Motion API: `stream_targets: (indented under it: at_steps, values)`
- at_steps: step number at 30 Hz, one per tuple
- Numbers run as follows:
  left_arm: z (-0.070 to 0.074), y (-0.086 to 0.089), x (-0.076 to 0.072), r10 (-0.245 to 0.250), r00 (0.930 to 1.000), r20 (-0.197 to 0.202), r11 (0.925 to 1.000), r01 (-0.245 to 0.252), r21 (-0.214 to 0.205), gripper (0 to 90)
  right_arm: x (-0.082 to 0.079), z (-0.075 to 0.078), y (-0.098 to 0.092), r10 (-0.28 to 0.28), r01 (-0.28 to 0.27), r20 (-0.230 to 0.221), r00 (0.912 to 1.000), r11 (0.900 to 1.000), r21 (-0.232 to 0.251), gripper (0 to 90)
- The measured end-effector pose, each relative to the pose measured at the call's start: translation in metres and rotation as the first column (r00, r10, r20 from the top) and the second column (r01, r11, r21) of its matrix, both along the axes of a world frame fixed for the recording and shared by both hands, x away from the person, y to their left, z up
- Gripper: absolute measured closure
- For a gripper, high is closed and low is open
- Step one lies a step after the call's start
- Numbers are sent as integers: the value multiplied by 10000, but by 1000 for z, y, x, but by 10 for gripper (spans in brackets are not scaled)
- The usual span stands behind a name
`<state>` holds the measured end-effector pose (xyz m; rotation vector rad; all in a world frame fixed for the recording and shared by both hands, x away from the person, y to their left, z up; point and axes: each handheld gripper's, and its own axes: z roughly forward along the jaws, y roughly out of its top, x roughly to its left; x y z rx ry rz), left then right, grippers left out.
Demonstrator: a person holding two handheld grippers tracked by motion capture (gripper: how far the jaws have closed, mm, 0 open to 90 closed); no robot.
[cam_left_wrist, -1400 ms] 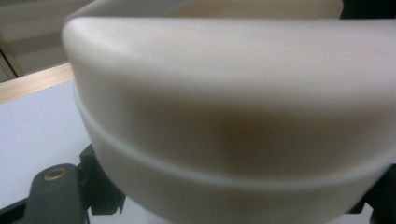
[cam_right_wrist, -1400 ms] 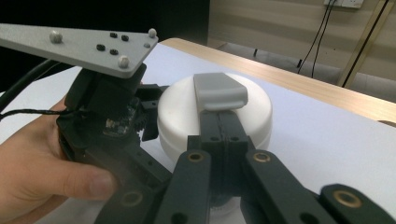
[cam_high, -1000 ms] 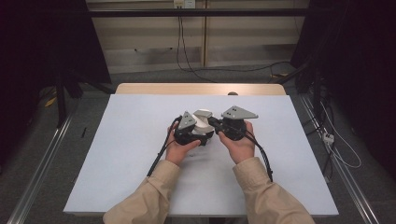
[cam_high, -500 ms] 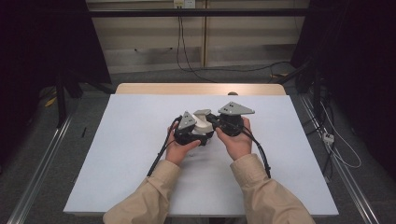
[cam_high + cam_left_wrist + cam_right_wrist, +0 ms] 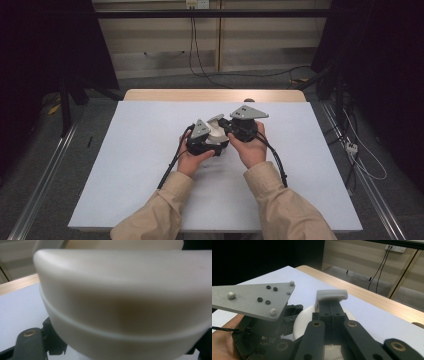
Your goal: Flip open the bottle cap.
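Right gripper (image 5: pixel 332 305): jaws drawn together with no visible gap. A pale tab sits at their tips; I cannot tell whether it is pinched. Left gripper (image 5: pixel 209 141): jaws are hidden behind the cream rounded piece (image 5: pixel 125 302) pressed right up against its camera, so its opening cannot be determined. The piece lies between my two grippers, touching both. Over the last second my right gripper has edged closer to the left, and the piece has stayed put. I judge this a two-handed regrip or transfer, not yet completed. The white table (image 5: pixel 140 150) lies beneath both.
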<state>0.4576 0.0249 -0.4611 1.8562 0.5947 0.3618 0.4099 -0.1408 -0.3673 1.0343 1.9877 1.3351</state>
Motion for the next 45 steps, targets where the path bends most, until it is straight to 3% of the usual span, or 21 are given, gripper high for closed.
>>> stream_targets:
  at_steps: [28, 45]
  values:
    - [0, 0, 0, 15, 10000, 83, 10000, -16, 86, 183, 8, 5, 7, -11, 10, 184, 9998, 10000, 57, 900]
    - [0, 0, 0, -23, 10000, 47, 10000, 22, 52, 183, 15, 0, 11, 104, -103, 101, 9999, 9999, -67, 897]
